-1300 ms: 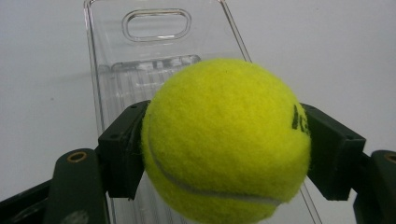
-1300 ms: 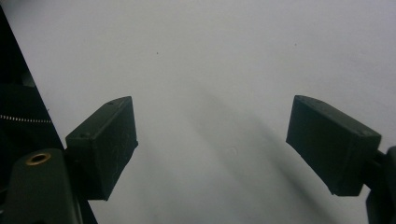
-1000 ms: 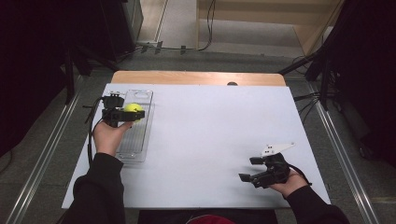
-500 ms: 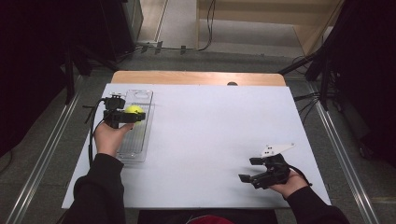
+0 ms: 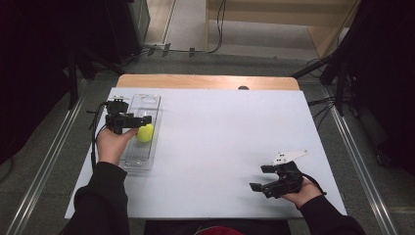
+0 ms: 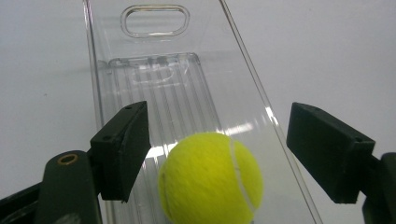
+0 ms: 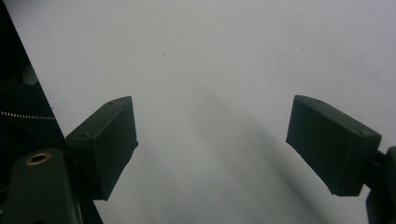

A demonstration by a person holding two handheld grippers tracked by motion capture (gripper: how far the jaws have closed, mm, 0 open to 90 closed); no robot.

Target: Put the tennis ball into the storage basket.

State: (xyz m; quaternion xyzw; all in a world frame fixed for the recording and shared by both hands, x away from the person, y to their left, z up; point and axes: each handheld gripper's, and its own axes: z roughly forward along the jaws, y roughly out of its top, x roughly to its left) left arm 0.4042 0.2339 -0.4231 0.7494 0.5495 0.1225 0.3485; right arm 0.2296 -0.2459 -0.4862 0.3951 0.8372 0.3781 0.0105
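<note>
One tennis ball between opening jaws, untouched

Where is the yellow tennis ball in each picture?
High view: the tennis ball lies at the left, in the clear tray, beside the left gripper.
Left gripper view: bottom middle, on the tray's ribbed floor, between that gripper's jaws, which have just been opening and do not touch it.
Right gripper view: white table, no ball.
Shared landmark: the tray's oval handle hole.

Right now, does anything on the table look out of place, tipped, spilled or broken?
Nothing stands out. The tennis ball sits in the clear tray, which lies flat and looks intact. The left gripper has just been opening, the ball loose between its jaws.
</note>
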